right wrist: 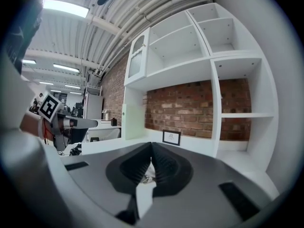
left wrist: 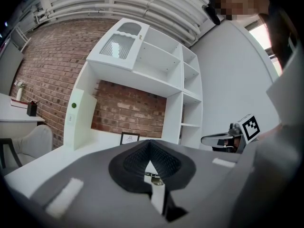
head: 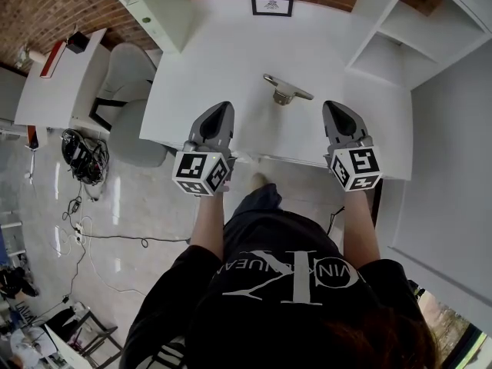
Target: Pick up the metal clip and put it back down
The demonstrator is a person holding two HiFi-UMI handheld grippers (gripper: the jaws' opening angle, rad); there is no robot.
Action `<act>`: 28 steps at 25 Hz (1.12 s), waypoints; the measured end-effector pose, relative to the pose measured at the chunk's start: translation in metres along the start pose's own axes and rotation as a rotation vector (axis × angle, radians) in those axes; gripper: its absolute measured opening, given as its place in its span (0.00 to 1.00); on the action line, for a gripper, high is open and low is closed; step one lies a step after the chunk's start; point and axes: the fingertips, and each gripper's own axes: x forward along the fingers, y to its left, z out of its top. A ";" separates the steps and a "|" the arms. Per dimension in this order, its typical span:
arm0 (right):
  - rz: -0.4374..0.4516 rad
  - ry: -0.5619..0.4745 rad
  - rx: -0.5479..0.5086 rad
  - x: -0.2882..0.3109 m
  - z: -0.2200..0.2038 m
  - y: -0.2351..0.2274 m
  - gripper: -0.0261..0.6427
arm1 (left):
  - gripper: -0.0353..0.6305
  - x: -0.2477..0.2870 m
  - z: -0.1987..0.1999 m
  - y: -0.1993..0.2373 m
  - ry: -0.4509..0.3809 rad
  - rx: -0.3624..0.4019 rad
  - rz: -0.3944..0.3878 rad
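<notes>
The metal clip [head: 286, 91] lies on the white desk [head: 231, 60], a silver bar with a stubby base, untouched. My left gripper [head: 222, 109] hovers over the desk's front edge, below and left of the clip, its jaws closed together and holding nothing. My right gripper [head: 333, 108] hangs below and right of the clip, also shut and empty. In the left gripper view the pads [left wrist: 137, 160] meet at the tip, and the clip [left wrist: 155, 179] shows as a small glint beneath them. The right gripper view shows its pads [right wrist: 164, 164] pressed together too.
A small framed picture [head: 272, 5] leans at the desk's back against the brick wall. White shelving [head: 400, 37] stands at the right and a white cabinet [head: 163, 8] at the back left. A grey chair [head: 127, 91], another desk [head: 58, 83] and floor cables [head: 84, 156] are further left.
</notes>
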 end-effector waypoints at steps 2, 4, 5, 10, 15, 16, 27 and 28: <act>-0.006 -0.011 0.010 -0.003 0.002 -0.001 0.06 | 0.06 -0.001 0.002 -0.003 -0.005 0.002 -0.001; -0.008 -0.017 0.016 -0.006 0.003 -0.001 0.06 | 0.06 -0.003 0.002 -0.005 -0.008 0.004 -0.001; -0.008 -0.019 0.017 -0.007 0.003 -0.001 0.06 | 0.06 -0.003 0.002 -0.006 -0.009 0.006 -0.001; -0.016 -0.033 0.027 -0.012 0.003 -0.007 0.06 | 0.06 -0.004 0.005 -0.009 -0.018 0.014 0.001; -0.023 -0.040 0.031 -0.017 0.007 -0.008 0.06 | 0.06 -0.006 0.010 -0.012 -0.020 0.020 -0.001; -0.024 -0.042 0.033 -0.018 0.007 -0.008 0.06 | 0.06 -0.006 0.010 -0.012 -0.021 0.021 -0.001; -0.028 -0.067 0.039 -0.024 0.013 -0.013 0.06 | 0.06 -0.006 0.015 -0.016 -0.032 0.029 0.003; -0.028 -0.071 0.043 -0.025 0.014 -0.014 0.06 | 0.06 -0.006 0.015 -0.016 -0.032 0.029 0.003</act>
